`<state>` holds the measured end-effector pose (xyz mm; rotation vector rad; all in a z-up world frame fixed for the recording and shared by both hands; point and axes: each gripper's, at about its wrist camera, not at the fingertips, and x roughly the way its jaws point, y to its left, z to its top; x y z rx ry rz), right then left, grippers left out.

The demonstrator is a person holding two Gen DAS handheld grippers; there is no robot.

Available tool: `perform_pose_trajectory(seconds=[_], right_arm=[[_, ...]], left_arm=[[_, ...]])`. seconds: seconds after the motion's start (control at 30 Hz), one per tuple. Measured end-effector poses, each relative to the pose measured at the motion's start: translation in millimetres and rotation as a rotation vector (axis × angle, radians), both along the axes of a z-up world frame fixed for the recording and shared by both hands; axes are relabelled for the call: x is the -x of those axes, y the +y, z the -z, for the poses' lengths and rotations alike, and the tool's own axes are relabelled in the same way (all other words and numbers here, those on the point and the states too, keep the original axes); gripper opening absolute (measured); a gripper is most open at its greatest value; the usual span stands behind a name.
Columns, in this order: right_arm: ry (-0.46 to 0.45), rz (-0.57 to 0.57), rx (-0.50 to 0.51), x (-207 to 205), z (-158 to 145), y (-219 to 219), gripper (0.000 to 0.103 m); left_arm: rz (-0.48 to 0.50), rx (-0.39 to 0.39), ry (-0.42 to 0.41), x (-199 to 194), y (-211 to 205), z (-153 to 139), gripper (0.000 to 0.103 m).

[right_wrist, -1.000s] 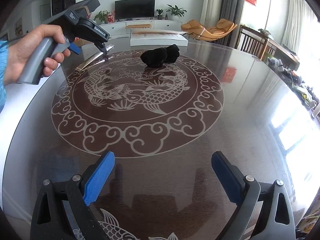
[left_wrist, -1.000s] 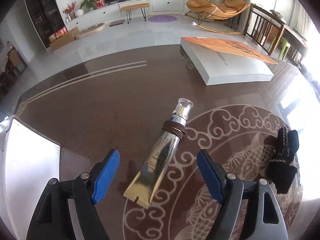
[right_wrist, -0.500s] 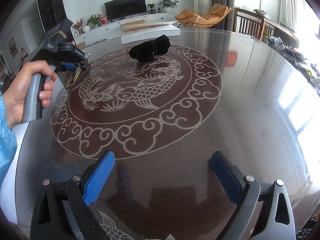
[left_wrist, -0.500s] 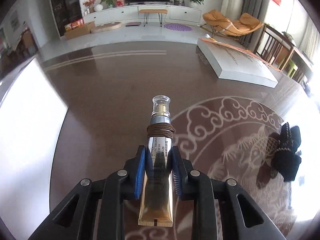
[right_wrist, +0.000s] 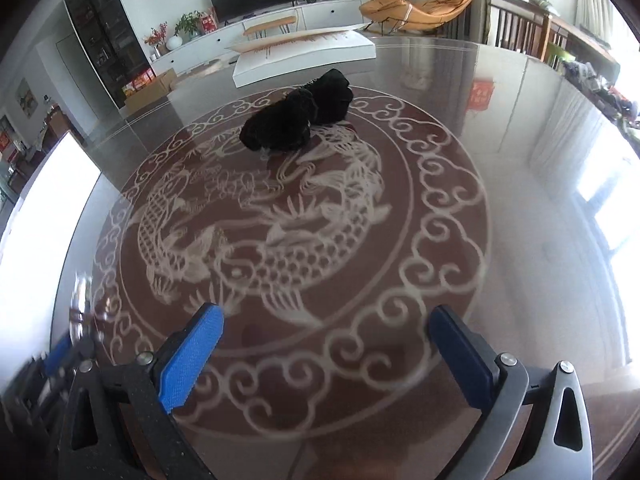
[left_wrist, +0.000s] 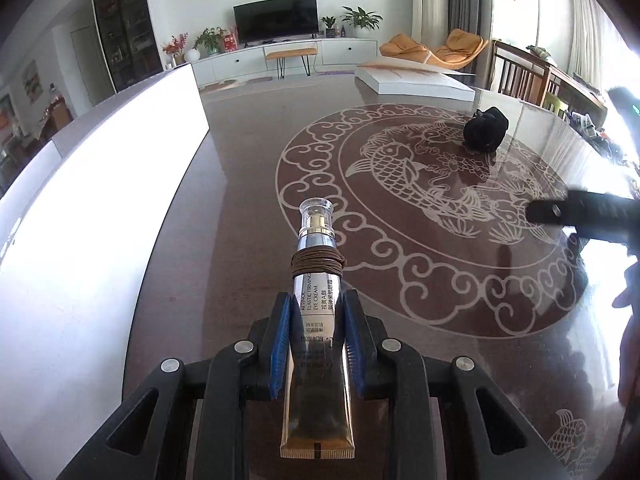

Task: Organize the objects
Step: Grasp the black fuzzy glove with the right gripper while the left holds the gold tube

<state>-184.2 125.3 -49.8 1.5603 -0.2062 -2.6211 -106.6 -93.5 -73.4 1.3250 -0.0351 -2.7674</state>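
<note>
You see bright daylight flooding in from three o'clock, glare washing the glossy surface (right_wrist: 540,200); fisheye edges bend, lower-left corner smears.

My left wrist view looks steeply down along its fingers, close over the glossy brown carp-patterned round table (left_wrist: 248,184); my right does likewise, sharing its black cloth bundle (right_wrist: 298,116).
</note>
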Motion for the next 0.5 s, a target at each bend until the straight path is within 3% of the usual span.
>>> perform_pose_trajectory(seconds=[0.2, 0.3, 0.37, 0.43, 0.5], right_arm=[[-0.169, -0.02, 0.066, 113, -2, -26, 0.101], [-0.209, -0.012, 0.007, 148, -1, -37, 0.095], [-0.192, 0.009, -0.067, 160, -1, -39, 0.081], [-0.144, 0.031, -0.156, 163, -5, -38, 0.039], [-0.103, 0.02, -0.171, 159, -5, -36, 0.035]], left_arm=[[-0.001, -0.021, 0.001, -3, 1, 2, 0.027], [-0.001, -0.022, 0.001, -4, 1, 2, 0.027], [-0.001, -0.022, 0.001, -6, 0, 2, 0.027], [-0.001, -0.022, 0.001, -6, 0, 2, 0.026], [-0.001, -0.022, 0.001, -6, 0, 2, 0.027]])
